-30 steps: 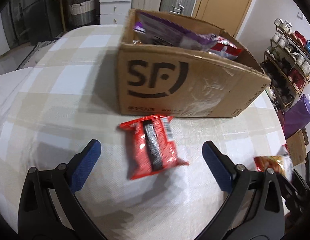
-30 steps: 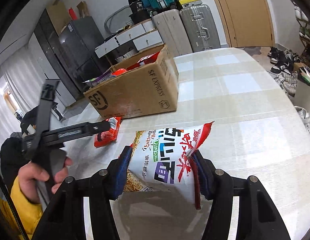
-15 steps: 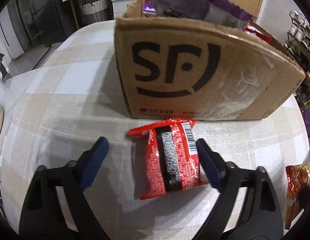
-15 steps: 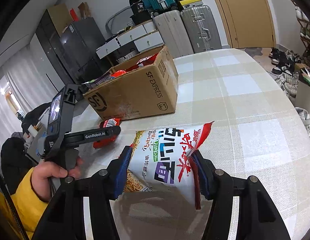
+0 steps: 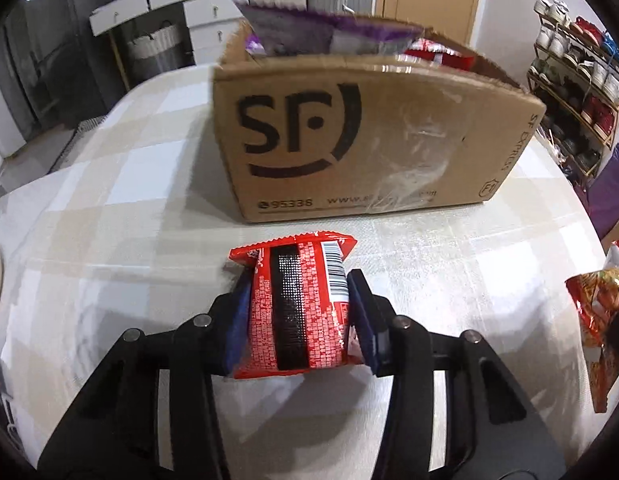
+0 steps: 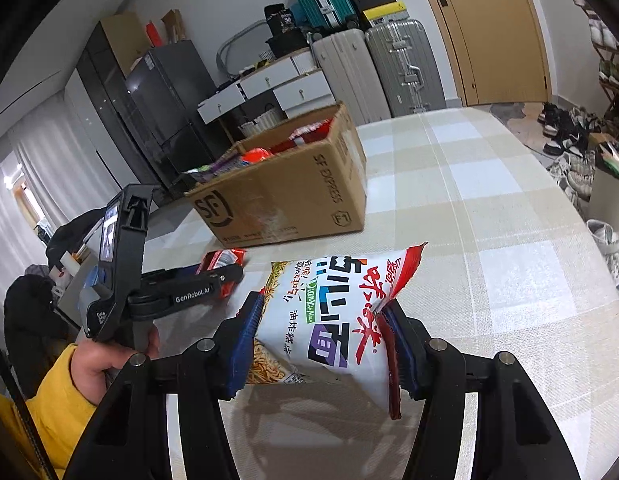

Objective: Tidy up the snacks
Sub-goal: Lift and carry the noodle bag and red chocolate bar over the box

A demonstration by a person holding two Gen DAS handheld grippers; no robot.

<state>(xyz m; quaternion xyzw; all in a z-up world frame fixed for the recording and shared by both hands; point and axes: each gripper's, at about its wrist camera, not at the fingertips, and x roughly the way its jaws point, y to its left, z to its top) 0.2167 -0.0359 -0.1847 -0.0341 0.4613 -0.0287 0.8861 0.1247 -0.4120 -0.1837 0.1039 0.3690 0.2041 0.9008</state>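
A red snack packet point(image 5: 297, 304) with a black stripe lies just in front of the open cardboard box point(image 5: 349, 144). My left gripper point(image 5: 298, 280) is closing its jaws on the packet, and both blue pads press its sides. In the right wrist view the same left gripper point(image 6: 225, 276) reaches the red packet point(image 6: 219, 258) near the box point(image 6: 285, 196). My right gripper point(image 6: 323, 304) is shut on a white noodle-snack bag point(image 6: 329, 320) and holds it above the table. Several snack bags fill the box.
The round table point(image 6: 489, 200) has a beige checked cloth. A hand in a yellow sleeve point(image 6: 105, 360) holds the left gripper's handle. The white bag's orange side point(image 5: 593, 304) shows at the right edge. Suitcases, drawers and a shoe rack stand beyond the table.
The left gripper moved forward over the red packet, and its wide-open jaws closed onto the packet's sides. The right gripper and its bag stayed where they were.
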